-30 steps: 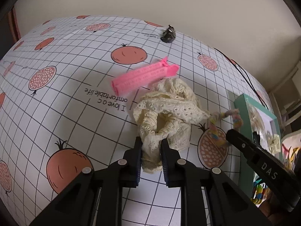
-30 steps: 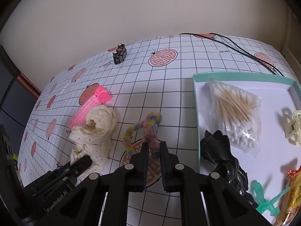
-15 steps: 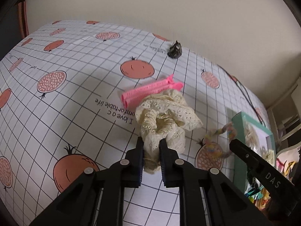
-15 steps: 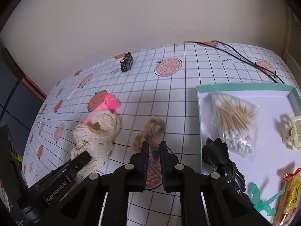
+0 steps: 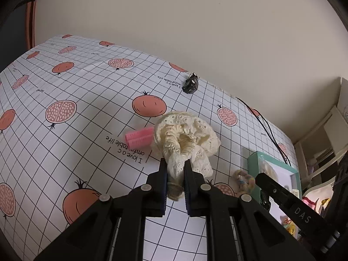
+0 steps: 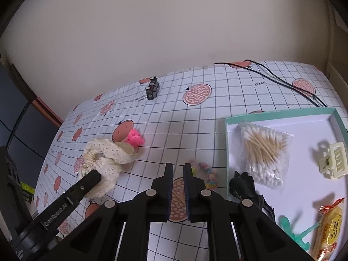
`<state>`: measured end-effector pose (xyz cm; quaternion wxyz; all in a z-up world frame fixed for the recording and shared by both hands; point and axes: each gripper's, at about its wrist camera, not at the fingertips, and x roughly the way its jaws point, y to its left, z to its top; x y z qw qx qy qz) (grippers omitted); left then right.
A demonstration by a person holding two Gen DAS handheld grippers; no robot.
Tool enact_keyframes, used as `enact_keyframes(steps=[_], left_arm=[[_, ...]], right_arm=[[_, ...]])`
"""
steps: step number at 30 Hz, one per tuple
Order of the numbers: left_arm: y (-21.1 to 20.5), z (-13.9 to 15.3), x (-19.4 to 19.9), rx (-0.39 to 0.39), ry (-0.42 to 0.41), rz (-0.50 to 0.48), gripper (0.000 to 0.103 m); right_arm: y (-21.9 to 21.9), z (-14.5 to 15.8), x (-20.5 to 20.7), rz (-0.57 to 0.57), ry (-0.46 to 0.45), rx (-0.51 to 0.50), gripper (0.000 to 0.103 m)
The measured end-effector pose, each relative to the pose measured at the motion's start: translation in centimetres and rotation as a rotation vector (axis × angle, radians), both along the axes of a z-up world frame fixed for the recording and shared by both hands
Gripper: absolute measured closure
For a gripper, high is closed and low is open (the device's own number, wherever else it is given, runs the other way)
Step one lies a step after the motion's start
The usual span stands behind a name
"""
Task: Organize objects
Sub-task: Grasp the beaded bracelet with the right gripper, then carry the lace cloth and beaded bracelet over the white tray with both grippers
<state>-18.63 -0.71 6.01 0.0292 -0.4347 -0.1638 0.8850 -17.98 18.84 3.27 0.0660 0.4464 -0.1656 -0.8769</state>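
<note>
The left gripper [image 5: 175, 171] has its fingers pinched on a fold of the cream lace scrunchie [image 5: 184, 134], which bunches up just ahead of the tips and looks lifted clear of the tablecloth [image 5: 65, 156]. The right gripper [image 6: 178, 174] holds nothing — its fingers stand nearly together with only a narrow slit between them, and printed cloth shows through the gap.

Much of the sorting looks done. To the right of the right gripper, the teal tray [image 6: 282, 114] already holds a bag of cotton swabs [image 6: 264, 152], a cream claw clip [image 6: 333, 159], a black hair piece [image 6: 243, 184], a green clip [image 6: 292, 230] and a snack packet [image 6: 328, 224].

Left outside it: the pastel scrunchie [image 6: 206, 174] lying just ahead and right of the right fingertips, the pink hair roller [image 5: 139, 138] beyond and left of the left tips, and a small black object [image 6: 152, 88] far ahead by the wall — possibly a clip, too small to tell. The cream one is in transit, I judge, bound for the tray.
</note>
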Motion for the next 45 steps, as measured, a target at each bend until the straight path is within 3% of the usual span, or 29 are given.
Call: enact_keyframes(steps=[8, 12, 24, 31, 36, 45], left_arm=[[-0.4, -0.8, -0.1, 0.019, -0.034, 0.008, 0.090], [-0.4, -0.9, 0.0, 0.023, -0.040, 0.010, 0.090], [-0.4, -1.4, -0.1, 0.025, -0.060, 0.000, 0.090], [-0.3, -1.8, -0.2, 0.022, -0.075, -0.003, 0.090], [-0.2, -1.9, -0.2, 0.016, -0.078, -0.006, 0.090], [0.0, -1.8, -0.2, 0.006, -0.064, -0.015, 0.090]], right_arm=[[0.1, -0.8, -0.1, 0.000, -0.016, -0.017, 0.089], [-0.5, -0.9, -0.3, 0.010, -0.017, -0.012, 0.072], [-1.2, -3.1, -0.9, 0.000, -0.074, 0.011, 0.072], [-1.7, -4.0, -1.1, -0.017, -0.082, 0.051, 0.074], [-1.8, -4.1, -1.2, -0.019, -0.084, 0.054, 0.090], [-1.3, -2.4, -0.7, -0.017, -0.041, 0.010, 0.093]])
